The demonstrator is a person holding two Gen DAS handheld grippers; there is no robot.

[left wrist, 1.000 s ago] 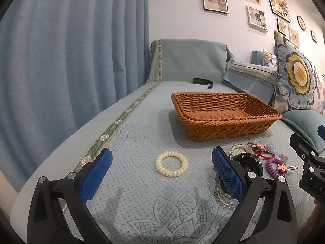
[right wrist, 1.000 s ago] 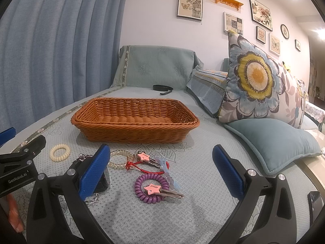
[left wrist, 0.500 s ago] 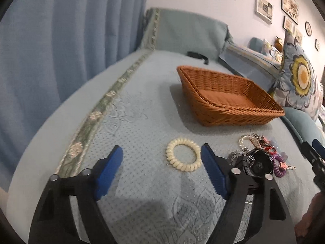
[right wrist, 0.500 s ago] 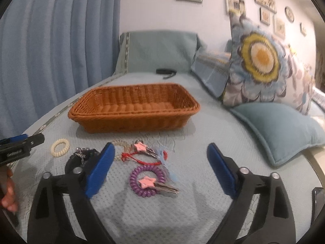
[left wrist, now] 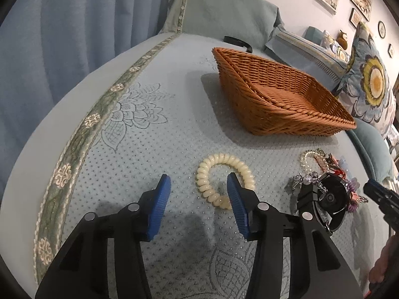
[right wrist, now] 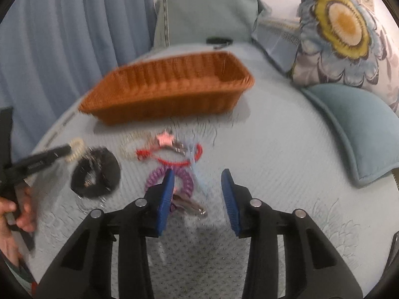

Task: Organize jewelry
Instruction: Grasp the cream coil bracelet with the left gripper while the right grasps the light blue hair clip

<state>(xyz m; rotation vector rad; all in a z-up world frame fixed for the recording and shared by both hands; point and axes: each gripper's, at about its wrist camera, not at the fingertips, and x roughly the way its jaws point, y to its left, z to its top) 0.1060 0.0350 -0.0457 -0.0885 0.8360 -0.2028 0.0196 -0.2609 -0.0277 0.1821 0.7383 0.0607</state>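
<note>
A cream coil bracelet (left wrist: 219, 172) lies on the bed cover. My left gripper (left wrist: 199, 189) is open and low over it, its near edge between the blue pads. A brown wicker basket (left wrist: 279, 94) stands behind, empty. In the right wrist view my right gripper (right wrist: 197, 184) is open just above a purple coil bracelet (right wrist: 183, 178) with a key. A red cord with a pink star (right wrist: 165, 138), a clear bead bracelet (left wrist: 308, 158) and a black round piece (right wrist: 96, 174) lie close by.
A teal cushion (right wrist: 349, 127) and a flowered pillow (right wrist: 341, 27) lie to the right of the jewelry. A blue curtain (left wrist: 62, 37) hangs along the left edge of the bed. A black strap (left wrist: 237, 41) lies behind the basket.
Both grippers have tilted down and moved forward toward the jewelry, and both have narrowed. The left one now straddles the cream bracelet's edge; the right one hangs over the purple coil.
</note>
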